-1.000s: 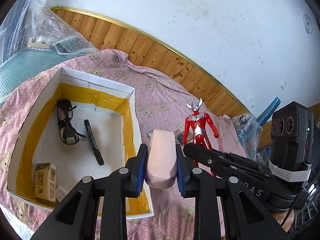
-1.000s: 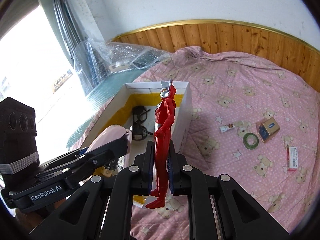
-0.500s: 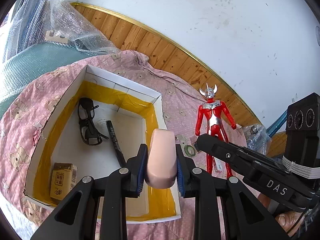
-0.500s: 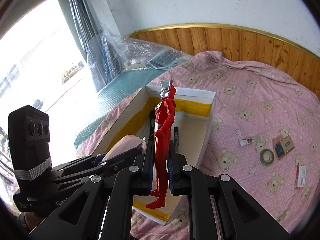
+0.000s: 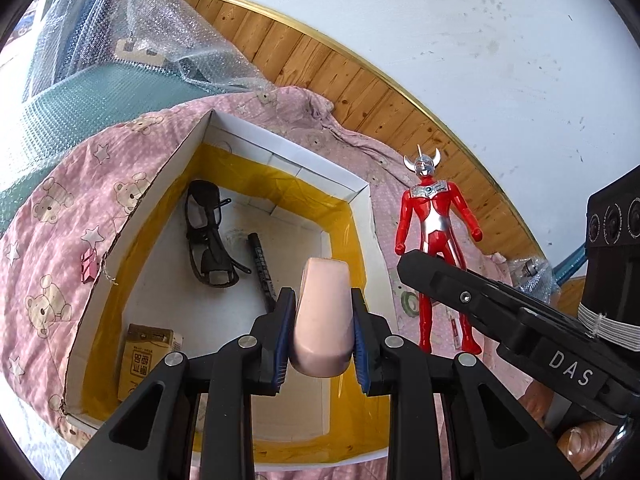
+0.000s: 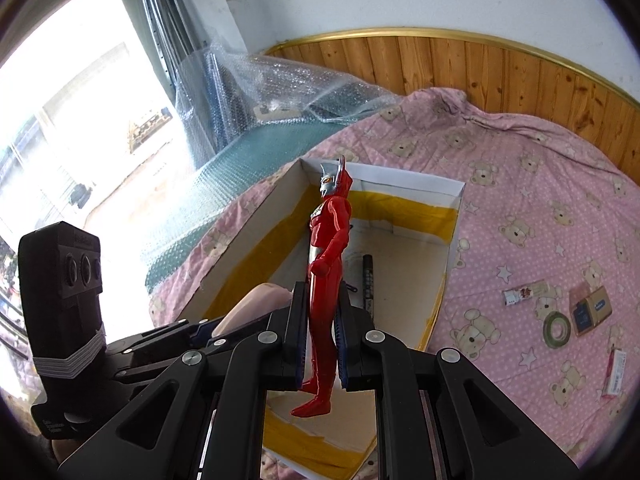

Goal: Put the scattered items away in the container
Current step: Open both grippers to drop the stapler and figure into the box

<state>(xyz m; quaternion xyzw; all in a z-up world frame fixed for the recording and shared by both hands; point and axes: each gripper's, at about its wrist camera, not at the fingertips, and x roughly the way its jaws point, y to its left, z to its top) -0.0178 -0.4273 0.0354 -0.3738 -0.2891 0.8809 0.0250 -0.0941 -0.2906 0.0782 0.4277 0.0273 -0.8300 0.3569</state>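
Left wrist view:
Left gripper (image 5: 322,334): black two-finger tool with blue pads, closed tight on a pale pink rounded case (image 5: 323,318), held above the near end of the box.
Container: white cardboard box with yellow tape along its inner walls (image 5: 280,152), sitting on a pink bedspread printed with bears and stars (image 5: 60,208).
Box contents: black-framed glasses (image 5: 208,236), black marker pen (image 5: 262,264) beside them, small brown carton (image 5: 146,350) in the near left corner.
Right gripper: seen from the side to the right, gripping the legs of a red and silver horned toy figure (image 5: 434,232), upright, just outside the box's right wall.
Beside the box: small pink clip (image 5: 89,266) on the bedspread by the left wall.

Right wrist view:
Right gripper (image 6: 322,344): fingers clamped on the toy figure's (image 6: 326,272) legs, figure upright, feet hanging below the pads, over the box (image 6: 404,178).
Left gripper: low at left, the pink case (image 6: 256,306) between its fingers.
Scattered on the bedspread (image 6: 520,184), well right of the box: green tape roll (image 6: 557,330), brown and blue small box (image 6: 593,309), small white wrapper (image 6: 524,293), red and white packet (image 6: 615,372).
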